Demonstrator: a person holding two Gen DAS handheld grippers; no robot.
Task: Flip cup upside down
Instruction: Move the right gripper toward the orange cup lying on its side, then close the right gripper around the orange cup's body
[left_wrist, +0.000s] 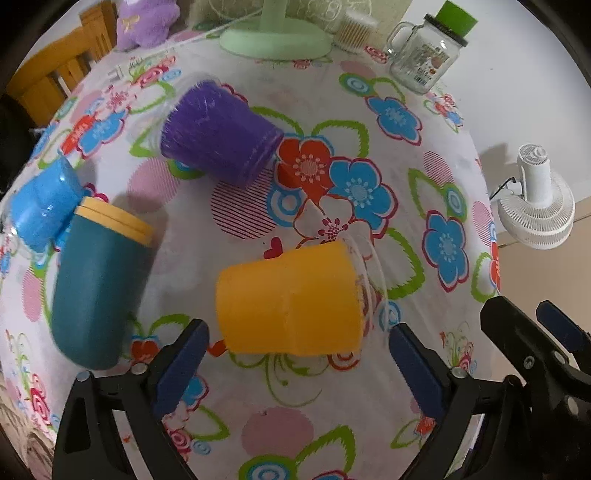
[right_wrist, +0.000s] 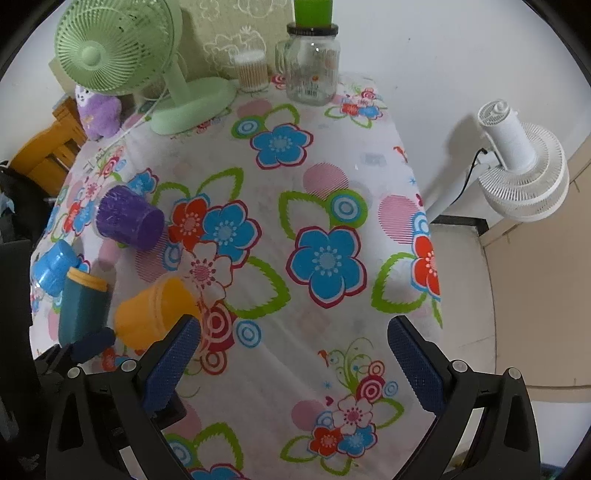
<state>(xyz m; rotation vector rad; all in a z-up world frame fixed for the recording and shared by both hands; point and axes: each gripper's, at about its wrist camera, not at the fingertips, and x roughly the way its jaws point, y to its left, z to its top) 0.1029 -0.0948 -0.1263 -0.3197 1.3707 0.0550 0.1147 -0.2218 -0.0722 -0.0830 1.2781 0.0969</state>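
Observation:
A yellow cup (left_wrist: 291, 302) lies on its side on the flowered tablecloth, its clear rim pointing right. My left gripper (left_wrist: 299, 354) is open just in front of it, its jaws wide on either side, not touching it. A purple cup (left_wrist: 218, 136) lies on its side further back, and a blue cup (left_wrist: 44, 206) lies at the far left. The right wrist view shows the same yellow cup (right_wrist: 155, 314), purple cup (right_wrist: 129, 218) and blue cup (right_wrist: 53, 267) at its left. My right gripper (right_wrist: 293, 354) is open and empty above the cloth.
A teal container with a tan lid (left_wrist: 96, 288) stands left of the yellow cup. At the table's back stand a green fan (right_wrist: 122, 62), a glass jar with a green lid (right_wrist: 312, 62), a cotton-swab tub (right_wrist: 251, 70) and a purple plush (right_wrist: 98, 110). A white fan (right_wrist: 524, 170) stands past the right edge.

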